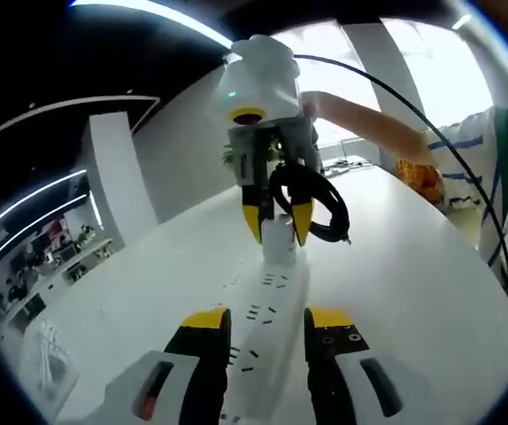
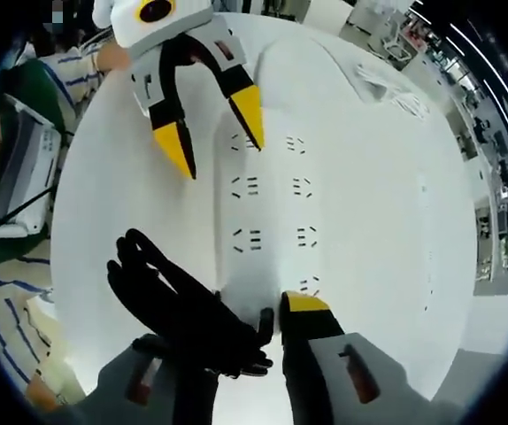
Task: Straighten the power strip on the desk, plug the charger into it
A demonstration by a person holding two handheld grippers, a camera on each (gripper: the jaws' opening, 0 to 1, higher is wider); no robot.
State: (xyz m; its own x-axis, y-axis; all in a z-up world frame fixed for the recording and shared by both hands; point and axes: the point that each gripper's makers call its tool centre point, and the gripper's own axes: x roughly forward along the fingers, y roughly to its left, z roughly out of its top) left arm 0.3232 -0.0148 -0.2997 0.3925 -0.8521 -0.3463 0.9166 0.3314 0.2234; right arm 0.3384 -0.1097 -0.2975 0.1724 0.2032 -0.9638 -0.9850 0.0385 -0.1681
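1. Power strip (image 2: 267, 208) lies flat on the white desk (image 2: 387, 221), running lengthwise between the two grippers; looks roughly straight, so the straightening step seems done or nearly so (my read).
2. Right gripper (image 1: 277, 221) grasps a white charger (image 1: 277, 241) w/ a coiled black cable (image 1: 311, 199) looped off it. Jaws clenched on the charger body, right over the strip's far end in the left gripper view.
3. In the right gripper view the same coil (image 2: 188, 310) bunches over the left jaw; charger itself mostly hidden between the jaws, just at the strip's near end.
4. Can't tell if the prongs are in a socket yet; charger looks touching or just above the strip. Plug-in step judged underway, not confirmed.
5. Left gripper (image 2: 211, 133) hangs w/ jaws released, tips apart, straddling one long edge of the strip near its sockets (image 2: 276, 186); not gripping anything.
6. Left: seat the charger fully, let go. Strip may need steadying by left jaws while pushing.
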